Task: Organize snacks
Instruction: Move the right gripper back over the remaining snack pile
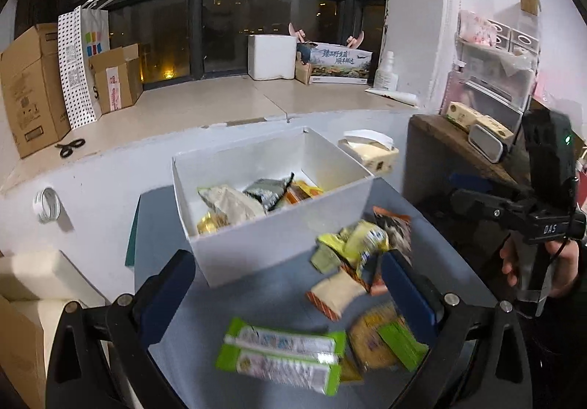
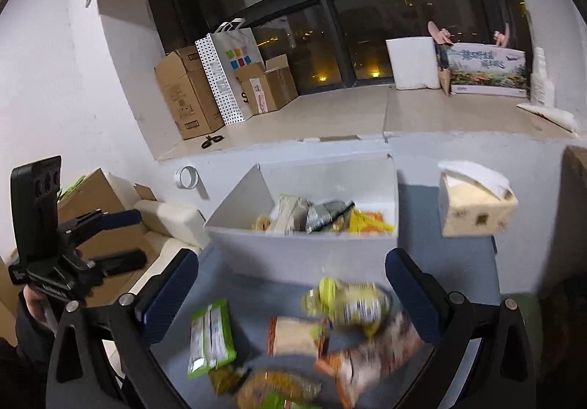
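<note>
Hovering over the loose snacks, we hold both grippers above the grey worktop (image 1: 234, 295), neither one touching a packet. The left gripper (image 1: 290, 284) has its blue-padded fingers (image 1: 403, 284) spread wide and empty; the right gripper (image 2: 293, 284) shows the same wide, empty spread.

The white rectangular cardboard box (image 1: 256, 247) stands open-topped toward the rear of the worktop and already contains several packets: a beige crinkled pouch (image 1: 231, 203), a dark grey foil pouch (image 1: 269, 190) and orange-yellow wrappers at the far side. We judge it to be the collection bin, set within reach of both grippers.

The unsorted snacks lie in a loose heap just in front of the box:
- a pair of green-edged white wafer bars (image 1: 282, 354), side by side, nearest the left gripper;
- a yellow-green crumpled packet (image 2: 345, 302), lying on top of the heap;
- a beige packet with orange trim (image 1: 335, 293), under the yellow one;
- a round golden biscuit pack (image 1: 370, 343), partly hidden.

Motion blur obscures the labels. A yellow tissue box (image 2: 473, 210) stands beside the bin, well apart from the heap. We judge the task partly complete, with several packets left.
</note>
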A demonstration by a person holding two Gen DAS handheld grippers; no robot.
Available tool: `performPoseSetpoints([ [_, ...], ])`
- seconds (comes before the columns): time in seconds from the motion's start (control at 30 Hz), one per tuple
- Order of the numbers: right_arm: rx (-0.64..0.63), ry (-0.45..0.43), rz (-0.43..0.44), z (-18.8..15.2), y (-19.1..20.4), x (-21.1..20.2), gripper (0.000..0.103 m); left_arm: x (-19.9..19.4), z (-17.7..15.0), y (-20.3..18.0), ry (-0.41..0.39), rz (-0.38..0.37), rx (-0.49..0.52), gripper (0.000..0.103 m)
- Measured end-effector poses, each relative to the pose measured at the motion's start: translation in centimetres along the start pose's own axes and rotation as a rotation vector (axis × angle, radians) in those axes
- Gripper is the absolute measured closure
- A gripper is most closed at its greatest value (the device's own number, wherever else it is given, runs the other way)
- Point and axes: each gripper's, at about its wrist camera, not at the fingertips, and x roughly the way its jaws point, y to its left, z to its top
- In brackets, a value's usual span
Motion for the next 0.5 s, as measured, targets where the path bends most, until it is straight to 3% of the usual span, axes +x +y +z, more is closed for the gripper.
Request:
performPoseSetpoints([
  [0.13,0.099,0.020,0.000,-3.4,-1.0,-1.7,0.000,-1.0,-2.5,0.1,0.011,-0.032,-0.057,0.000],
  [0.27,0.161,0.060,-0.059,-7.6,-1.8,-1.8,0.000,-1.4,-4.3,-0.2,0.002,-0.013,-0.084,0.000],
  [0.5,0.233,0.175,-0.118,-11.2,-3.9,1.4,0.000,-0.7,-5.4,-1.1,0.010,-0.020,-0.078,0.000],
])
